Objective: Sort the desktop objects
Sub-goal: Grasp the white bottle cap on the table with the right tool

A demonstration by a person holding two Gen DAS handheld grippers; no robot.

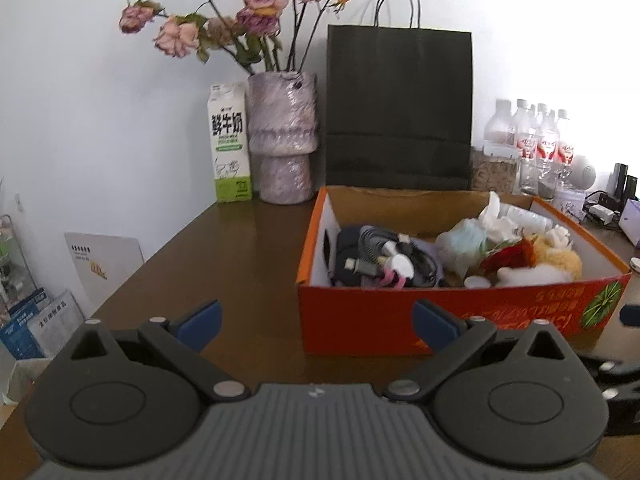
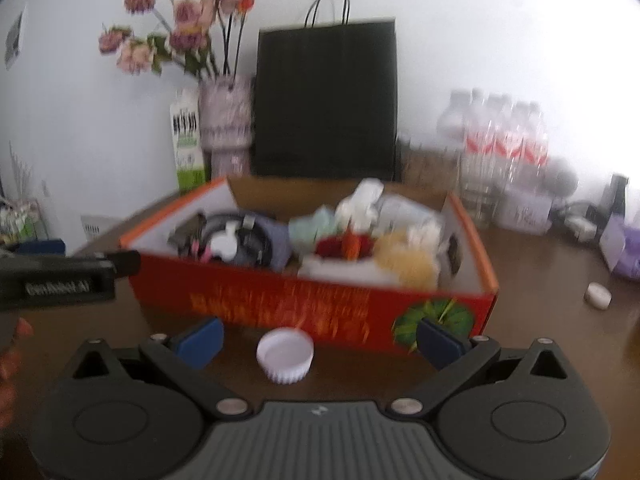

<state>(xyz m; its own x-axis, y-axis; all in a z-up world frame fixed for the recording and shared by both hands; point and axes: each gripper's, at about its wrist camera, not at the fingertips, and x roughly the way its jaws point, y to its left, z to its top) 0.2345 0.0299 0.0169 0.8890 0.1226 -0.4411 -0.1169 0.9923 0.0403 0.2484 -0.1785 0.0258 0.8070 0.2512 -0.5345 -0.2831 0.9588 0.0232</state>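
Your right gripper (image 2: 320, 340) is spread wide and empty, the small ribbed white plastic cap (image 2: 285, 355) lying on the table between its fingers, just before the orange cardboard box (image 2: 280, 300). It looks light, stiff and apt to skid, so pinch it across the ribbed rim (your left gripper (image 1: 316, 322) is wide open too, holding nothing).

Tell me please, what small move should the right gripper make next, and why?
Probably lower the right gripper a little and close on the white cap. The cap lies alone on the table, between the open fingers, in front of the orange box that already holds sorted things.
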